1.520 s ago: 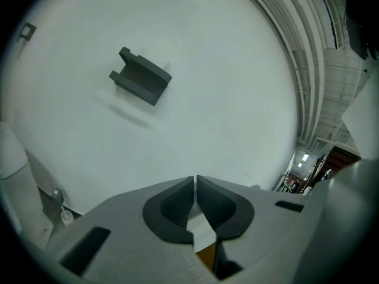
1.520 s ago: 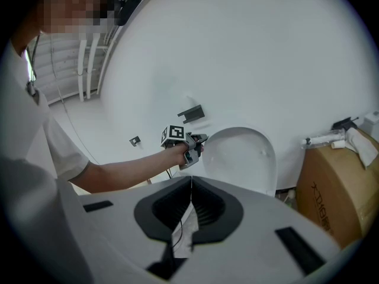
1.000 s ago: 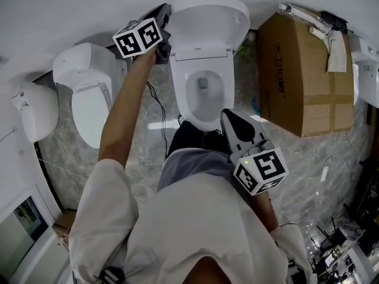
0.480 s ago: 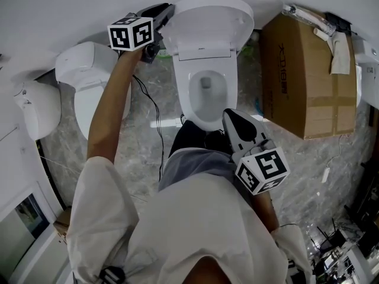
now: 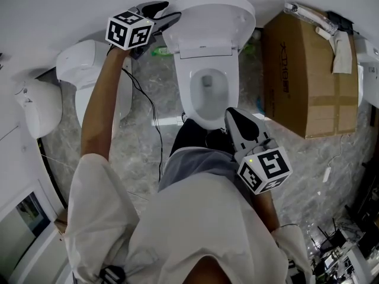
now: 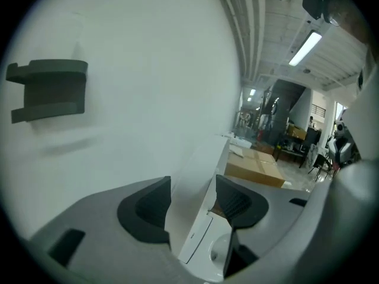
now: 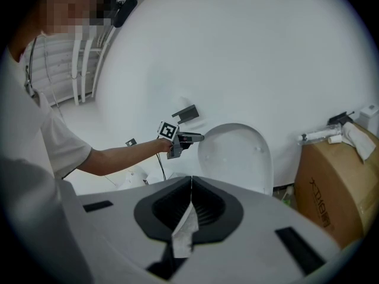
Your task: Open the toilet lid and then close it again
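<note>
1. Head view: toilet lid [image 5: 213, 16] is up, standing against the wall behind the open bowl [image 5: 204, 96].
2. Left gripper [image 5: 162, 13] is at the lid's upper left edge, arm stretched out over the marble floor [image 5: 142, 152].
3. Left gripper view: the jaws have just been opening and are now spread wide. The raised lid's edge [image 6: 204, 170] runs through the gap between the pads and is not pinched.
4. Right gripper [image 5: 231, 116] sits low, just in front of the bowl's near rim, pointing toward the toilet.
5. Right gripper view: pads [image 7: 207, 209] are pressed together with the seam closed. A pale sliver shows at the seam; can't tell what it is. The upright lid and the left gripper's marker cube [image 7: 168, 131] are visible beyond the pads.
6. Cardboard box [image 5: 308, 70] stands just beside the toilet on the right. A second white toilet [image 5: 89, 81] is near on the left.
</note>
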The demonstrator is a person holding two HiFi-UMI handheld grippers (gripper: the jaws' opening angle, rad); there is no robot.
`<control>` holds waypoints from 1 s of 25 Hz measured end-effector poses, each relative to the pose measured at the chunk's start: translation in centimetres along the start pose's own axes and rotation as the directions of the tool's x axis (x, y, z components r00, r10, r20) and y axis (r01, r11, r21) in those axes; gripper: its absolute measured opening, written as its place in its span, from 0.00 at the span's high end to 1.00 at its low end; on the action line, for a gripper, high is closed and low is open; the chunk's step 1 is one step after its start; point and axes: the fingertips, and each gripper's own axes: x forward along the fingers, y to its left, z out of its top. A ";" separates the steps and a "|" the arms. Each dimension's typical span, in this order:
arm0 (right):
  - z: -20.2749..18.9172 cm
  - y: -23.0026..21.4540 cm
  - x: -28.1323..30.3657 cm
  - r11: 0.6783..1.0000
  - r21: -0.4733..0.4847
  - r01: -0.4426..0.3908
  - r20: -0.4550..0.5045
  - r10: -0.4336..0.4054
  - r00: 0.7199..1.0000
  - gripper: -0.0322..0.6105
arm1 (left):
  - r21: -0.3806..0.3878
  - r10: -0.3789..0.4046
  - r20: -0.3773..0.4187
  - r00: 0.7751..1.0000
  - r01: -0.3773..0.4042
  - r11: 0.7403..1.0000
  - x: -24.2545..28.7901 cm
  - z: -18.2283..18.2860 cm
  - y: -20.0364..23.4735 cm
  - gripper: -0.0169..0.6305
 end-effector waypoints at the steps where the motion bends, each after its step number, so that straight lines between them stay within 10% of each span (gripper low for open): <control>1: 0.0 0.0 -0.1 1.000 0.002 0.001 0.001 -0.001 1.000 0.93 | 0.013 -0.007 -0.006 1.000 0.007 1.000 0.2 0.2 -0.1 0.65; 25: -1.5 0.5 -3.2 1.000 0.018 0.010 0.024 -0.011 1.000 0.93 | 0.050 -0.008 -0.039 0.999 0.010 0.999 -0.1 0.3 -2.6 0.65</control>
